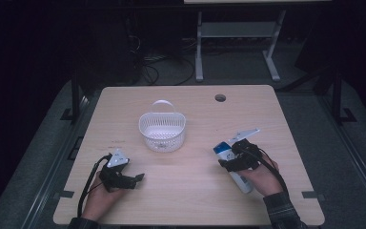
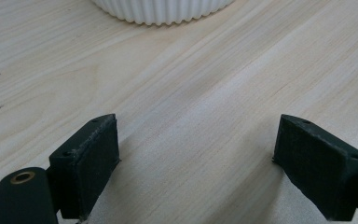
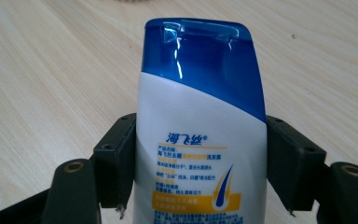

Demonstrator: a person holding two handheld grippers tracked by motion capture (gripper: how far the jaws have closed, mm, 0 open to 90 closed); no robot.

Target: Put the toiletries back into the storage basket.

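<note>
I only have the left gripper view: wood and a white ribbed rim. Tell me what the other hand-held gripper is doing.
Observer: The right hand-held gripper is shut on a white shampoo bottle with a blue cap.
Operator: Give me the pad positions.
Observer: One pad presses each side of the bottle's body, below the cap.
Operator: Now place that white rim for me.
Observer: It belongs to a small white basket with a handle, standing mid-table, with nothing visible inside it.
Operator: And my own gripper, seen from above.
Observer: The left hand-held gripper sits near the table's front-left, jaws open.
</note>
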